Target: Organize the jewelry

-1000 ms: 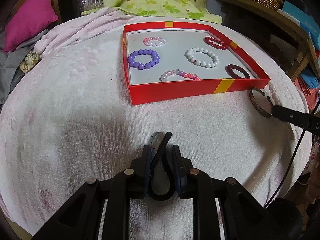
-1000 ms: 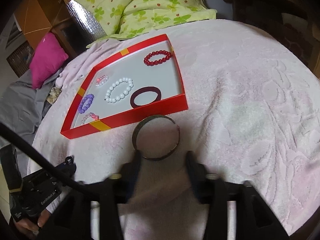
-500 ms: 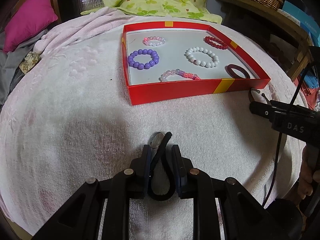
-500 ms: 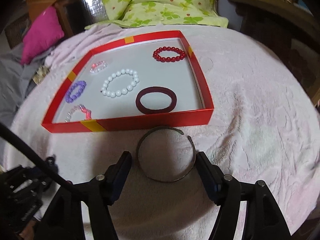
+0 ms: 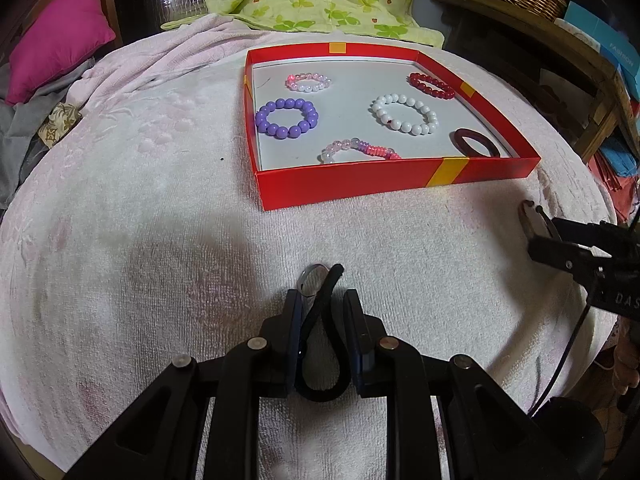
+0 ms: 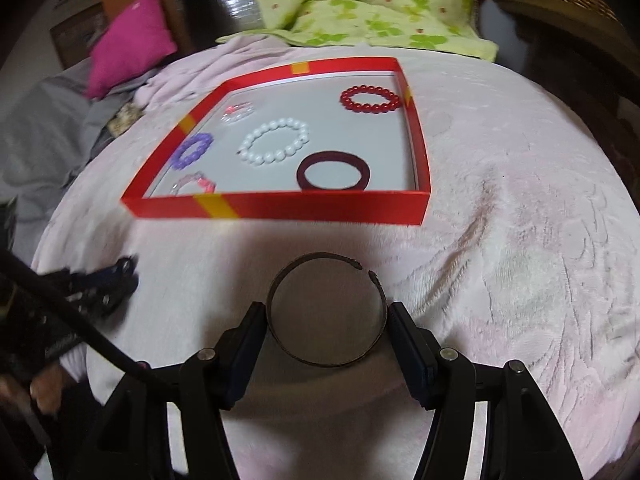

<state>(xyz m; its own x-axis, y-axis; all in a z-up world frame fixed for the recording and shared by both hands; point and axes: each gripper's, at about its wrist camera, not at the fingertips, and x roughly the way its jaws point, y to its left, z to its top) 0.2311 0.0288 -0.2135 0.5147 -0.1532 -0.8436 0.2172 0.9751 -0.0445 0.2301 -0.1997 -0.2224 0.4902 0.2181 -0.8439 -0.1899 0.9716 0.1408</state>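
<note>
Right gripper [image 6: 326, 316] jaws grasp the metal bangle [image 6: 326, 312]; left gripper [image 5: 322, 312] jaws clench a black cord [image 5: 320, 344]. Next: carry the bangle toward 12 o'clock into the red tray [image 6: 280, 206]

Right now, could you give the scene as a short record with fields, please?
surface: pink towel
tray: red box, six bracelets inside
left gripper: shut on black band with a metal ring
right gripper: fingers on both sides of open metal bangle, contact unclear
bangle place: on the towel, outside the box, near its front wall
</note>
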